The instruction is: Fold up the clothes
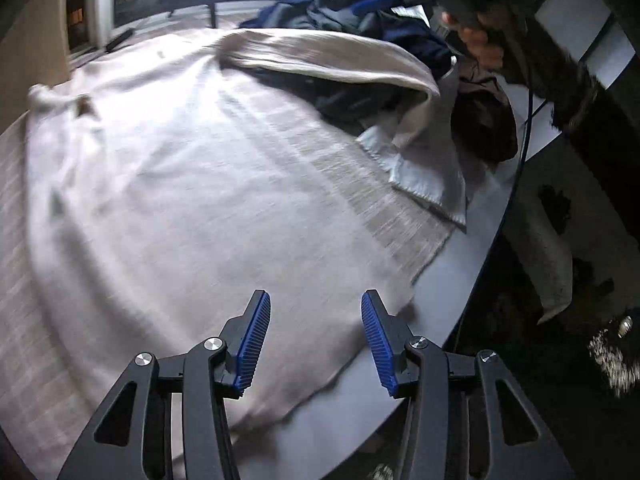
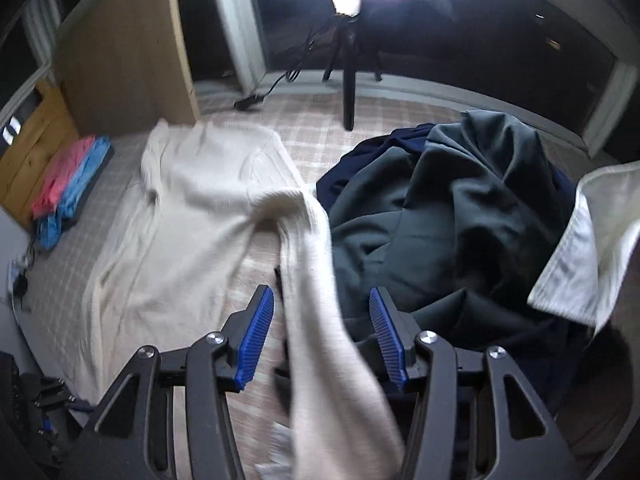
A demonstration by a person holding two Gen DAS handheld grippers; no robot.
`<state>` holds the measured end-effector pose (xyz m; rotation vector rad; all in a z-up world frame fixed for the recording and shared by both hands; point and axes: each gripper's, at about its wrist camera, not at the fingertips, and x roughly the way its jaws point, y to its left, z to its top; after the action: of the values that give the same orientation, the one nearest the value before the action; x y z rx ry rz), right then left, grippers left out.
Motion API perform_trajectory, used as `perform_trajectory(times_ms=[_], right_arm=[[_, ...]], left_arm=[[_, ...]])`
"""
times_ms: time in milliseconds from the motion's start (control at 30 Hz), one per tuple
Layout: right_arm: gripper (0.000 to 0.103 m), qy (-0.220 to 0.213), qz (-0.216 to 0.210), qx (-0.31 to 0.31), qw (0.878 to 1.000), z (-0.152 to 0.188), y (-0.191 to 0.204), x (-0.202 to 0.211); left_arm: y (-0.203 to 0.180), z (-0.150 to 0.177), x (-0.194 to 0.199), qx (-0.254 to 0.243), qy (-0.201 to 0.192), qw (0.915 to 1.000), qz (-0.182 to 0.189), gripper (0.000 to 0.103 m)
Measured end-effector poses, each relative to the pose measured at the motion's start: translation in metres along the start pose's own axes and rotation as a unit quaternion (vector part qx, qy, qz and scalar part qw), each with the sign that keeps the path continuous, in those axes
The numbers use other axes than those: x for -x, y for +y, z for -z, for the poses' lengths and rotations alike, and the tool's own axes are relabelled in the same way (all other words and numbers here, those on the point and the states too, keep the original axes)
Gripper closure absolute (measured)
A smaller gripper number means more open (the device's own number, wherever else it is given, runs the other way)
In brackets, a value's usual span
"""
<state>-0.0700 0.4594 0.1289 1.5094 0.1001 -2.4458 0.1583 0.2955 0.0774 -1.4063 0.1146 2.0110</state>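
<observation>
A cream knit sweater (image 1: 180,180) lies spread on the checked tablecloth (image 1: 12,240). In the left wrist view my left gripper (image 1: 316,308) hovers over the sweater's near hem by the table edge, open, with nothing between its blue pads. The far sleeve (image 1: 328,56) is lifted and blurred. In the right wrist view the sweater (image 2: 192,208) lies flat to the left. Its sleeve (image 2: 320,320) runs down between the jaws of my right gripper (image 2: 320,300). The jaws stand apart and the pads do not press the sleeve.
A heap of dark green and navy clothes (image 2: 460,208) sits right of the sweater, with a white garment (image 2: 572,256) beside it. Pink and blue folded clothes (image 2: 72,184) lie far left. A ring light on a tripod (image 2: 348,92) stands at the back. The table edge (image 1: 452,280) is on the right.
</observation>
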Motion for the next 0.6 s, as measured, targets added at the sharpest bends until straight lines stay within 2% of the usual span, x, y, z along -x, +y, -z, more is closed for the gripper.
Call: perform_trajectory(times_ms=[100,200,333,367,433,533,600], right_arm=[[0.053,0.04,-0.001,0.043,0.998,0.009,-0.002,-0.013],[0.052,0.045,0.008,0.087,0.995,0.035,-0.008,-0.007],[0.05,0.043,-0.045,0.087,0.994,0.061,-0.026,0.013],[0.045,0.046,-0.057,0.086,0.994,0.064,-0.03,0.016],[0.043,0.052,-0.074,0.087,0.992,0.073,-0.036,0.022],[0.043,0.051,-0.091,0.086,0.991,0.082,-0.041,0.029],[0.044,0.04,-0.13,0.06,0.989,0.074,-0.05,0.039]], left_arm=[[-0.019,-0.008,-0.022,0.005,0.008,0.9999,-0.005,0.052],[-0.036,-0.011,-0.044,0.009,0.019,0.9997,-0.016,0.049],[-0.045,-0.019,-0.052,0.021,0.032,0.9988,-0.032,0.049],[-0.043,-0.024,-0.048,0.027,0.03,0.9986,-0.034,0.049],[-0.031,-0.04,-0.037,0.038,0.016,0.998,-0.048,0.049],[-0.01,-0.069,-0.026,0.052,-0.004,0.9946,-0.09,0.049],[-0.001,-0.085,-0.023,0.056,-0.013,0.9936,-0.098,0.049]])
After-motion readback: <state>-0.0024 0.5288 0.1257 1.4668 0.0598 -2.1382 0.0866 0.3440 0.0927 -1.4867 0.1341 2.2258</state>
